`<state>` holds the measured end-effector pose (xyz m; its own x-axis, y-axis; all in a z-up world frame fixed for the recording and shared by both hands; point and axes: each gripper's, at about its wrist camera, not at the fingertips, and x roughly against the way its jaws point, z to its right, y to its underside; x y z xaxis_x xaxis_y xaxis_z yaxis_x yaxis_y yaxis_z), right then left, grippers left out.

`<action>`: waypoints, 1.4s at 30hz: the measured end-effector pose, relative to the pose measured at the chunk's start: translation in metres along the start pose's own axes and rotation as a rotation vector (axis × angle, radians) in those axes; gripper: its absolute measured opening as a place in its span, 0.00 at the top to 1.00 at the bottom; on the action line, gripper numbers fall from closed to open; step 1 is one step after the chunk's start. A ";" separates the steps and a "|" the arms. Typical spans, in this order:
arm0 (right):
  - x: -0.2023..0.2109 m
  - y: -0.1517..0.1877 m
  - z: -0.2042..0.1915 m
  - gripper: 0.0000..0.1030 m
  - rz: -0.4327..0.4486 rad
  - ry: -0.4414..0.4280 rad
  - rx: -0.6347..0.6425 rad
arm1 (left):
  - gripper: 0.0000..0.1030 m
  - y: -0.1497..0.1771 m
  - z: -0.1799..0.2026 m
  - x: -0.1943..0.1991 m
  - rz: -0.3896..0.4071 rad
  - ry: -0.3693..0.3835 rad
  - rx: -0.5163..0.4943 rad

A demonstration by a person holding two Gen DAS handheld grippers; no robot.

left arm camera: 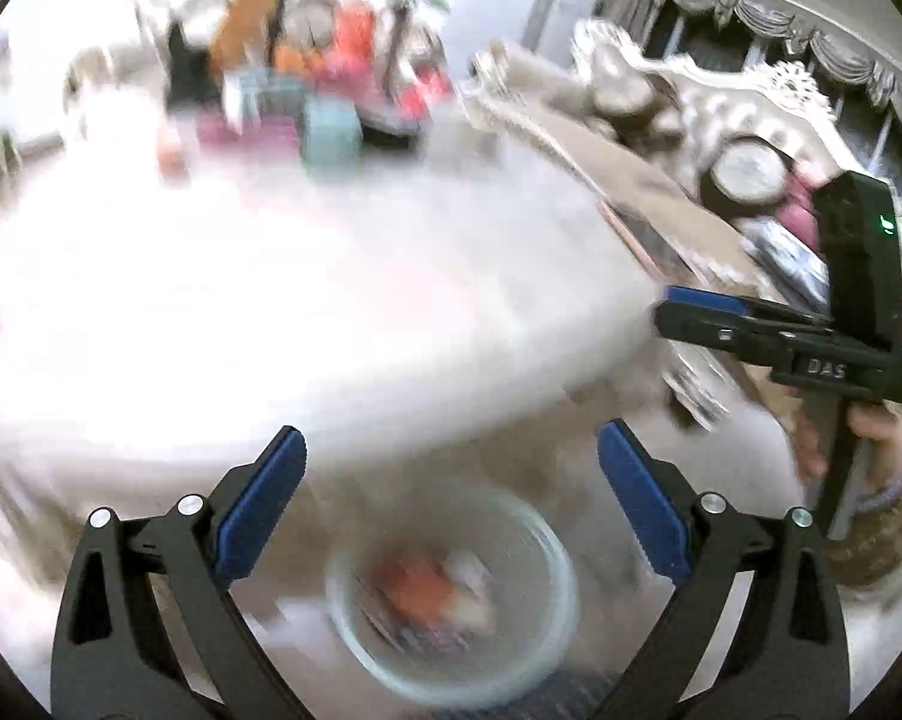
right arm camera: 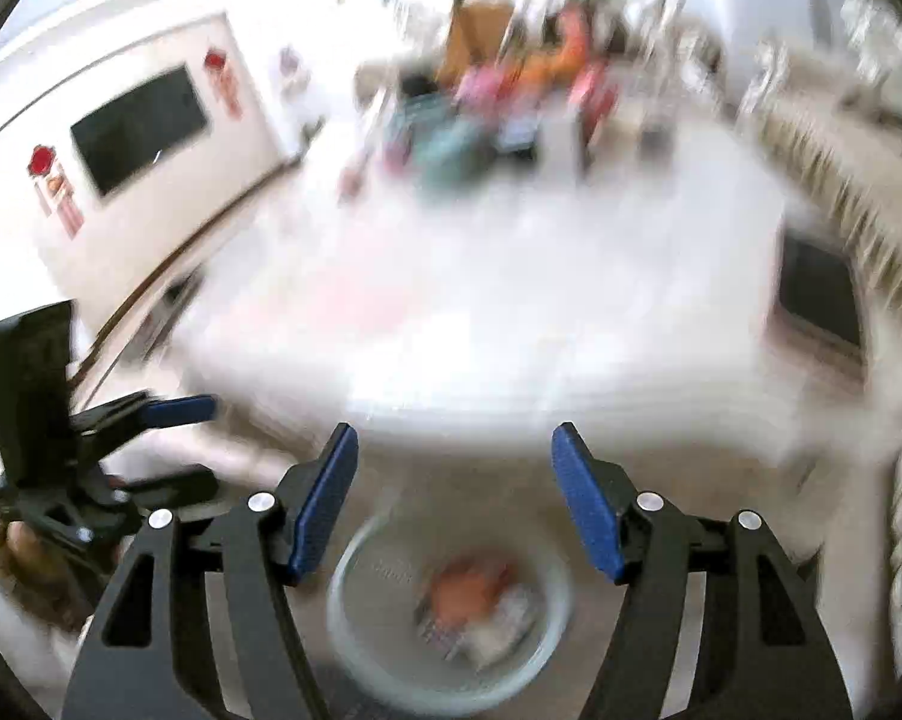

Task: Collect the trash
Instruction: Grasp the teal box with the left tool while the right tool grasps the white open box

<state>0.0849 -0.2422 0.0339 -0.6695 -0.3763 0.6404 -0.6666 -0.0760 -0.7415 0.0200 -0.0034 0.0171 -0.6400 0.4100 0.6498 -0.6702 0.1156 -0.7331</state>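
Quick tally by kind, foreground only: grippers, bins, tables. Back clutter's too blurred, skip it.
Black two-finger grippers with blue pads: 2, the left gripper and the right gripper
Round pale translucent trash bin holding blurred orange and white litter: 1
White table: 1
Total: 4

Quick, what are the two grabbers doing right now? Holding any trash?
Left gripper: open, jaws wide, nothing between them.
Right gripper: open, nothing between its jaws.
The bin sits below both.
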 end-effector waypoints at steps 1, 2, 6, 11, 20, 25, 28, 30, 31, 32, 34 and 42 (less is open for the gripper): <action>-0.005 -0.014 0.005 0.38 0.025 0.024 -0.006 | 0.08 -0.017 -0.003 -0.007 0.023 -0.044 -0.014; -0.014 -0.033 0.014 0.38 0.063 0.051 -0.024 | 0.08 -0.039 -0.009 -0.020 0.038 -0.107 -0.014; -0.051 -0.080 0.034 0.38 0.122 0.103 -0.059 | 0.08 -0.102 -0.031 -0.069 0.054 -0.169 0.039; -0.112 -0.123 0.050 0.38 0.082 0.132 -0.086 | 0.08 -0.152 -0.049 -0.131 0.003 -0.210 0.062; -0.173 -0.155 0.044 0.38 0.023 0.182 -0.095 | 0.08 -0.189 -0.073 -0.184 -0.060 -0.224 0.118; -0.181 -0.159 0.048 0.38 0.018 0.231 -0.105 | 0.08 -0.198 -0.078 -0.198 -0.068 -0.237 0.129; -0.182 -0.158 0.059 0.38 0.011 0.228 -0.139 | 0.08 -0.199 -0.082 -0.204 -0.076 -0.241 0.140; -0.183 -0.158 0.063 0.38 0.006 0.239 -0.142 | 0.08 -0.200 -0.085 -0.207 -0.085 -0.253 0.150; -0.185 -0.159 0.064 0.38 0.001 0.235 -0.141 | 0.08 -0.200 -0.087 -0.210 -0.093 -0.256 0.158; -0.187 -0.159 0.065 0.38 -0.006 0.229 -0.139 | 0.08 -0.200 -0.089 -0.211 -0.100 -0.257 0.170; -0.191 -0.158 0.064 0.38 -0.023 0.228 -0.120 | 0.08 -0.200 -0.091 -0.212 -0.110 -0.260 0.184; -0.182 -0.150 0.064 0.61 -0.045 0.187 -0.141 | 0.52 -0.197 -0.091 -0.213 -0.137 -0.251 0.153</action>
<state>0.3276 -0.2216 0.0155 -0.6784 -0.1967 0.7079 -0.7275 0.0457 -0.6846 0.3223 -0.0307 0.0045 -0.5999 0.1619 0.7835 -0.7930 0.0095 -0.6091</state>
